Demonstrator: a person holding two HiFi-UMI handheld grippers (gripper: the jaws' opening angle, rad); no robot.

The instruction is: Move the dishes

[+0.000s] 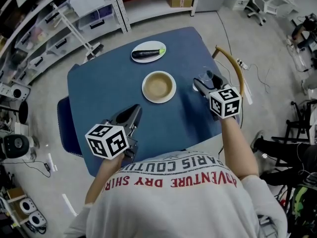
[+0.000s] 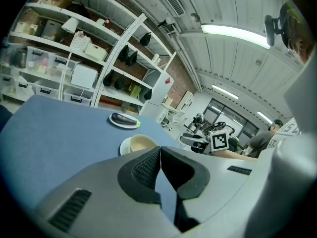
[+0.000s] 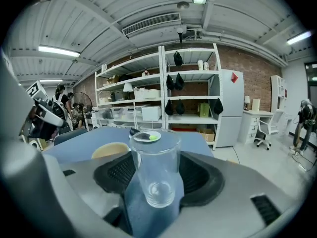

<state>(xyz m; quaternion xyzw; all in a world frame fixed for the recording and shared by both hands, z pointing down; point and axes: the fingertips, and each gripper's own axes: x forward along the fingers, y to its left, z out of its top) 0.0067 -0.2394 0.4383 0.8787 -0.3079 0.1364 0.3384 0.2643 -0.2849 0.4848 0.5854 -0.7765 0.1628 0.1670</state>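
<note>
On the blue table [image 1: 99,93] a beige bowl [image 1: 159,87] sits in a white plate at the middle. Farther back, a white plate [image 1: 148,53] carries a dark eggplant. My right gripper [image 1: 199,83] hovers at the table's right side, shut on a clear empty glass [image 1: 208,78]. In the right gripper view the glass [image 3: 154,167] stands upright between the pads [image 3: 119,172], with the bowl [image 3: 110,149] beyond it. Over the table's near left part my left gripper [image 1: 135,110] is shut and empty. Its view looks past the touching pads [image 2: 144,168] to the bowl [image 2: 141,143] and eggplant plate [image 2: 124,120].
A wooden chair back [image 1: 234,61] curves past the table's right edge. A blue seat [image 1: 62,125] sits at its left edge. Shelving with bins [image 1: 64,14] lines the back of the room, and a white stand [image 1: 74,31] leans near the far left corner.
</note>
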